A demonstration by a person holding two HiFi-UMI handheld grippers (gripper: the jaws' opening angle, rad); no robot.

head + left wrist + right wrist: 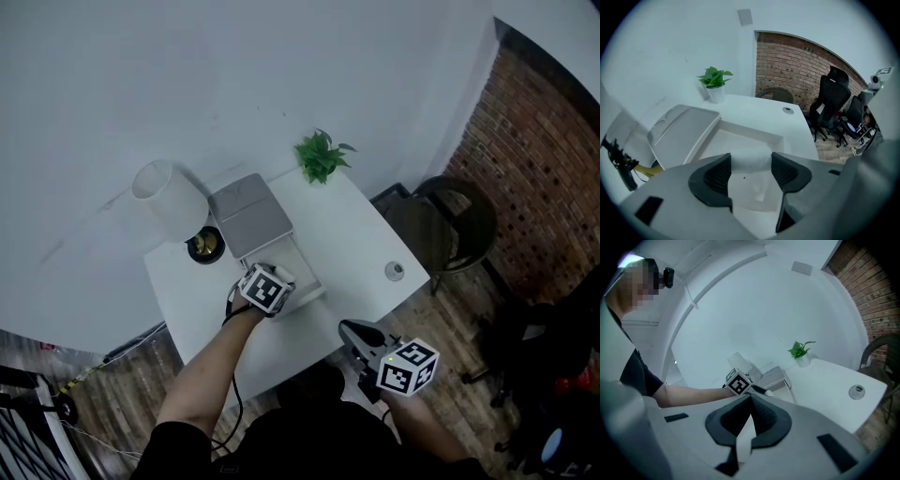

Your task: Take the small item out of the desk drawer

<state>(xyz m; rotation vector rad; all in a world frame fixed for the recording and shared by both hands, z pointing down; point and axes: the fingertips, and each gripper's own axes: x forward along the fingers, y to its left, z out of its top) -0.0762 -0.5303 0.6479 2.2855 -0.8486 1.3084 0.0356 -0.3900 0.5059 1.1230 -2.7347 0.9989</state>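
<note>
The left tool [750, 171] is clamped on the small item [750, 158], a white roll-like piece, over the open drawer [754, 132] set in the white worktop [361, 230]. Whether the item is clear of the drawer floor is hard to tell. The grasp looks made; lifting out and setting down are left. The right tool [751, 412] hangs off the front edge, jaws together on nothing.

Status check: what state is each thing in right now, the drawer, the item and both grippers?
drawer: pulled open.
small white item: held by the left gripper.
left gripper: shut on the small white item.
right gripper: shut, empty, clear of the desk.
plant: upright.
</note>
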